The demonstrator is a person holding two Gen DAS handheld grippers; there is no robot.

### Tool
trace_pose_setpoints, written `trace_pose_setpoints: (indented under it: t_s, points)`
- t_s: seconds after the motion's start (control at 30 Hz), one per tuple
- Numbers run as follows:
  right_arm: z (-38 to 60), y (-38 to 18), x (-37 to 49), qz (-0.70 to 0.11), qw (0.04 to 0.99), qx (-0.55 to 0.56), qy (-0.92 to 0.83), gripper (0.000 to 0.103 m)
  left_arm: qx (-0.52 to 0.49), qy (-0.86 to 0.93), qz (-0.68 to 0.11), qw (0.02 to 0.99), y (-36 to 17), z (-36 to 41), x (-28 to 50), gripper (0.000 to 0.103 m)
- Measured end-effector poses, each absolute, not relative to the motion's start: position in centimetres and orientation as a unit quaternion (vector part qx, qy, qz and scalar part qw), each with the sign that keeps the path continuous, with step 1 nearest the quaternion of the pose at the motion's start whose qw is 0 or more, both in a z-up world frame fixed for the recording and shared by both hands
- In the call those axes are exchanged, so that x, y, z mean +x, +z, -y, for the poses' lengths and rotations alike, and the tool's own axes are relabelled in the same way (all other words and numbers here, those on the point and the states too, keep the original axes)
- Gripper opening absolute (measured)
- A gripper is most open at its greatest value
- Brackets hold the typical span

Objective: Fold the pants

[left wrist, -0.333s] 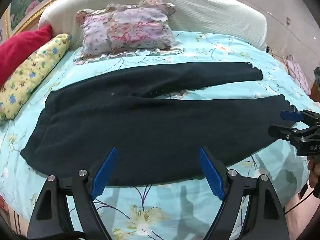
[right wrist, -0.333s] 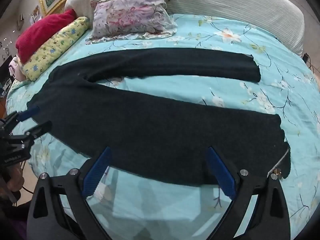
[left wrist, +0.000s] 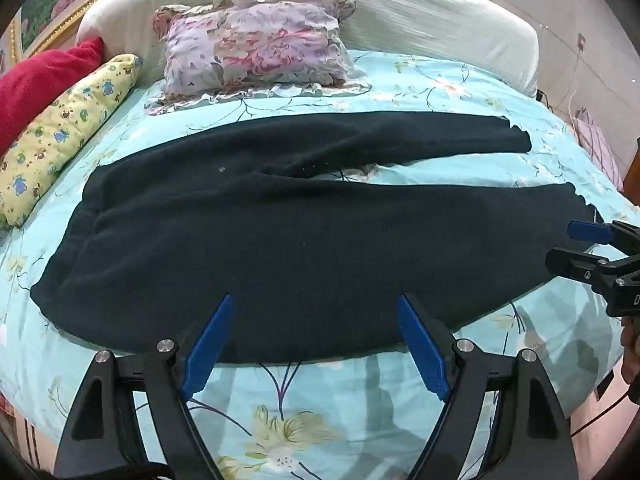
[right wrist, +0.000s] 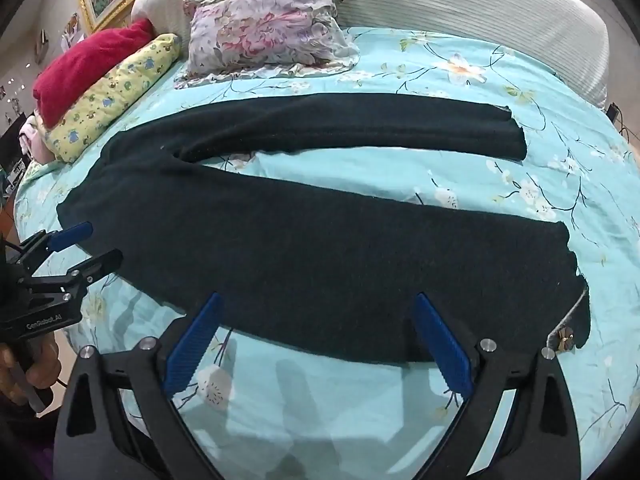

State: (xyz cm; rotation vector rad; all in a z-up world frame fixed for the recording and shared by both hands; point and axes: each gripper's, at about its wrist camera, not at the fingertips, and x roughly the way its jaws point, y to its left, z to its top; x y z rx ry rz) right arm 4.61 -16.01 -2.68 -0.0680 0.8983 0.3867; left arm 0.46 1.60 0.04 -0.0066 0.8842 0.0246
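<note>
Two hand-held grippers hover with fingers spread wide at the near edge of dark pants laid flat on a bed.

The left gripper [left wrist: 316, 344] has its blue-padded fingers splayed apart with nothing between them, poised over the near hem side of the pants [left wrist: 280, 248] by the waist end. The right gripper [right wrist: 316, 344] is likewise spread and empty, over the near leg close to its cuff. The pants lie unfolded across the turquoise floral bedsheet [right wrist: 440, 184], waistband toward the left, both legs running right with a gap of sheet between them. Beyond the pants sit a floral pillow [left wrist: 256, 48], a yellow patterned bolster [left wrist: 64, 132] and a red cushion [left wrist: 36, 84], against a white headboard [left wrist: 420, 24].
</note>
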Motion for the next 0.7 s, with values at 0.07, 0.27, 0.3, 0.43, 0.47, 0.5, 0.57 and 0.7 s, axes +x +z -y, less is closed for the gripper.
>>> trace_pose_setpoints:
  t_s: [0.07, 0.27, 0.3, 0.43, 0.47, 0.5, 0.57, 0.7]
  points:
    - [16.2, -2.8, 4.6, -0.432, 0.882, -0.028, 0.186, 0.096, -0.001, 0.01, -0.426, 0.905, 0.0, -1.6, 0.2, 0.083]
    - [16.9, -3.6, 4.1, -0.431, 0.883, -0.016, 0.183, 0.096, 0.006, 0.011, -0.426, 0.905, -0.2, -1.2, 0.6, 0.083]
    - [16.9, -3.8, 3.9, -0.431, 0.884, -0.015, 0.183, 0.096, 0.006, 0.012, -0.424, 0.906, -0.5, -1.0, 0.6, 0.083]
    - [17.3, -3.5, 4.2, -0.434, 0.882, -0.012, 0.186, 0.096, 0.006, 0.012, -0.422, 0.907, -0.8, -1.0, 0.6, 0.083]
    - [17.3, -3.3, 4.2, -0.434, 0.882, -0.01, 0.185, 0.096, 0.007, 0.012, -0.422, 0.907, -0.8, -1.1, 0.6, 0.083]
    - [17.3, -3.4, 4.1, -0.433, 0.882, -0.009, 0.184, 0.096, 0.008, 0.012, -0.422, 0.907, -0.8, -1.2, 0.7, 0.083]
    - [17.3, -3.5, 4.1, -0.433, 0.882, -0.008, 0.186, 0.096, 0.006, 0.013, -0.421, 0.907, -1.1, -1.1, 0.6, 0.083]
    - [17.2, -3.6, 4.0, -0.433, 0.882, -0.006, 0.187, 0.096, 0.003, 0.014, -0.422, 0.906, -1.1, -1.3, 0.8, 0.083]
